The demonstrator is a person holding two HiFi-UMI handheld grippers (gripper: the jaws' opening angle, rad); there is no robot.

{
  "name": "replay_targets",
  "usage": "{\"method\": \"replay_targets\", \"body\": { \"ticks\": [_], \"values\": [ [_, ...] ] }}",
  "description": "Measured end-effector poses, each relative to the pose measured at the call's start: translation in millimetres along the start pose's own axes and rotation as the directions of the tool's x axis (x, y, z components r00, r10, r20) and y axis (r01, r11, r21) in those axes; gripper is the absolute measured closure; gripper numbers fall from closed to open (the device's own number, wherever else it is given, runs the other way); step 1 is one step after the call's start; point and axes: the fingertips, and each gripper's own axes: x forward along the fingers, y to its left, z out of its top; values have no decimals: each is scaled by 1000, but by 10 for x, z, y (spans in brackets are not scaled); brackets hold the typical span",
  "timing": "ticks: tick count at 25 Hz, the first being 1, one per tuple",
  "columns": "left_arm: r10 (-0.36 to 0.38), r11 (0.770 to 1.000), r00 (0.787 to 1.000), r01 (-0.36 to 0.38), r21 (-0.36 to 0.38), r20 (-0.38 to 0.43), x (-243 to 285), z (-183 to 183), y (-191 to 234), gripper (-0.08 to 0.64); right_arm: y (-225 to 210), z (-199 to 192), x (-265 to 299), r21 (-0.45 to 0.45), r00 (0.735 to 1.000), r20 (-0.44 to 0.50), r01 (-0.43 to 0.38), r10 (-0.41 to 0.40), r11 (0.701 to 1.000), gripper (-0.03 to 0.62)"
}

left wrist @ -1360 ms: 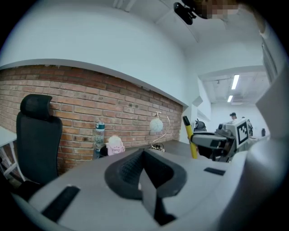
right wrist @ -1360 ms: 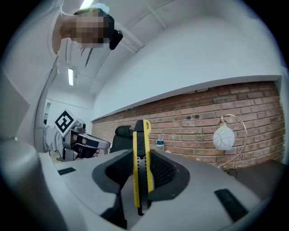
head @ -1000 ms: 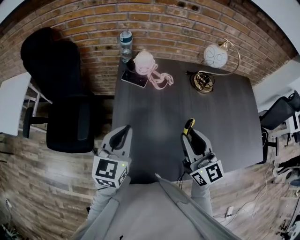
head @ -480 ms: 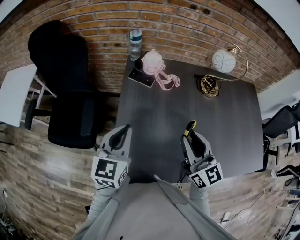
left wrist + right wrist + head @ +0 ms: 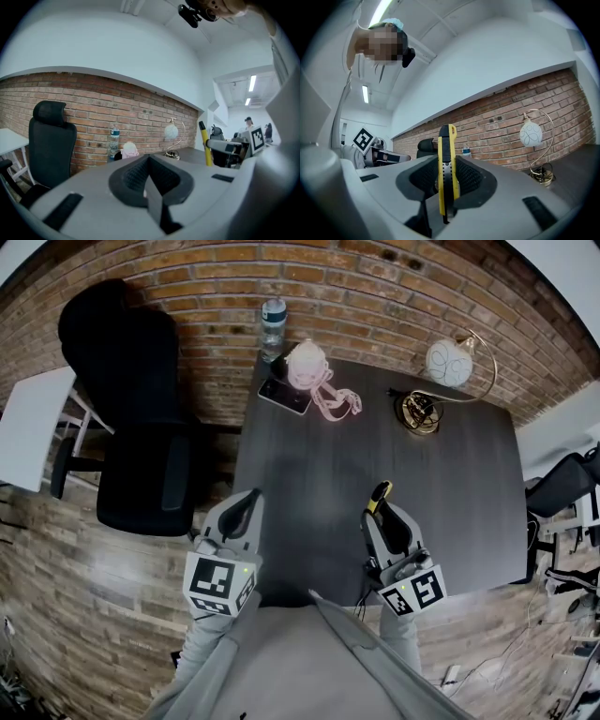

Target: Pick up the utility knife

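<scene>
Vs a second ago: both grippers hold the same spots. Only the head camera shifted, so the far desk items sit slightly further right in frame.

- Black office chair [image 5: 131,418], far left, off the desk [image 5: 469,493].
- Left gripper [image 5: 246,506]: at the desk's near-left edge, fingers together, nothing between them. Confirmed in the left gripper view [image 5: 149,172].
- Far edge: water bottle [image 5: 272,319] by the brick wall, dark phone [image 5: 284,396] lying flat. Just beside it a pink round item [image 5: 307,364] with a pink strap trailing right.
- Right gripper [image 5: 382,517]: over the desk's near half, fingers clamped on the utility knife [image 5: 379,494].
- Knife in the right gripper view [image 5: 446,164]: set edge-on between the pads, running along the fingers. Slim yellow casing, black ribbed slider strip down its top face, metal track showing lower down, black cap at the far end.
- Head view: the yellow-and-black end pokes out past the fingertips. It points toward the far side of the desk.
- Left gripper view: the knife shows as a yellow bar with a black tip [image 5: 204,146].
- Far right: globe lamp [image 5: 448,360] on a gold arc stand, well apart from the knife.
</scene>
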Motion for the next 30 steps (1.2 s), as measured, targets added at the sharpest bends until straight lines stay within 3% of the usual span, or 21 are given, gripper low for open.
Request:
{"method": "replay_targets", "body": {
  "ticks": [30],
  "values": [
    [-11, 1000, 1000, 11, -8, -5, -32, -49, 90, 541, 165, -76, 136, 0, 999, -25, -23, 23, 1000, 463]
  ]
}}
